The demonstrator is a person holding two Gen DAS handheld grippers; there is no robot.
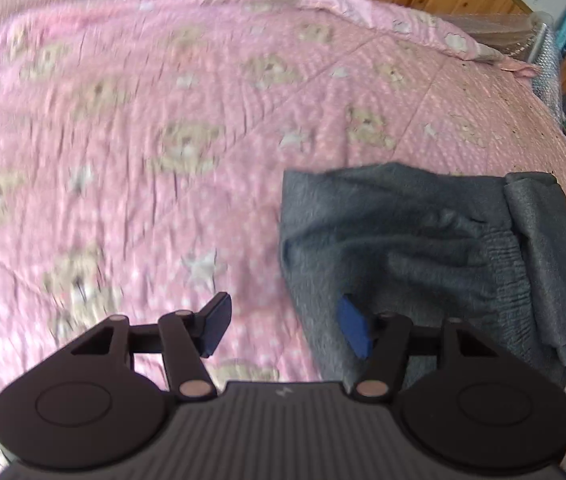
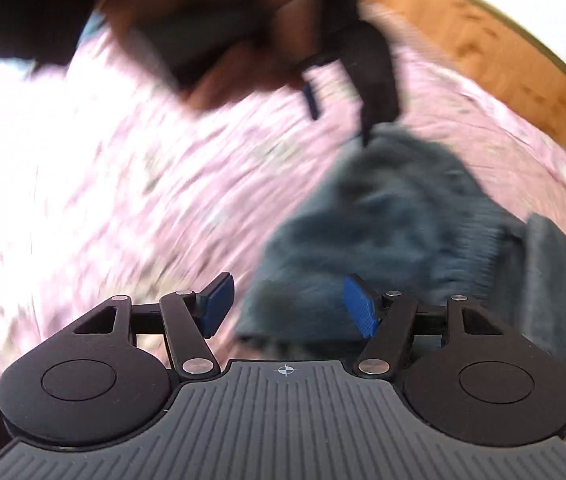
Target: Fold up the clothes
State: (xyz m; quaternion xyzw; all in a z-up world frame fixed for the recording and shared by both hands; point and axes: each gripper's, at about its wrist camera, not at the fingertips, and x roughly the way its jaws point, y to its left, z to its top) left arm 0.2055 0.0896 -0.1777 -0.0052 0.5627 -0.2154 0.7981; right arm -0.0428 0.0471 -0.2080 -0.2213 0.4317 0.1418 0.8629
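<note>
Grey garment (image 1: 423, 248) near quilt's (image 1: 163, 120) right edge.

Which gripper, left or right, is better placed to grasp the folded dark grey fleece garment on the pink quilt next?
Probably the right gripper: its open jaws straddle the near edge of the dark grey fleece garment. The left gripper, also open, hangs mostly over the pink quilt.

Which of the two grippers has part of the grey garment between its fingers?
The right gripper: the folded grey garment reaches between its open fingers. The left gripper spans mostly pink bedspread.
</note>
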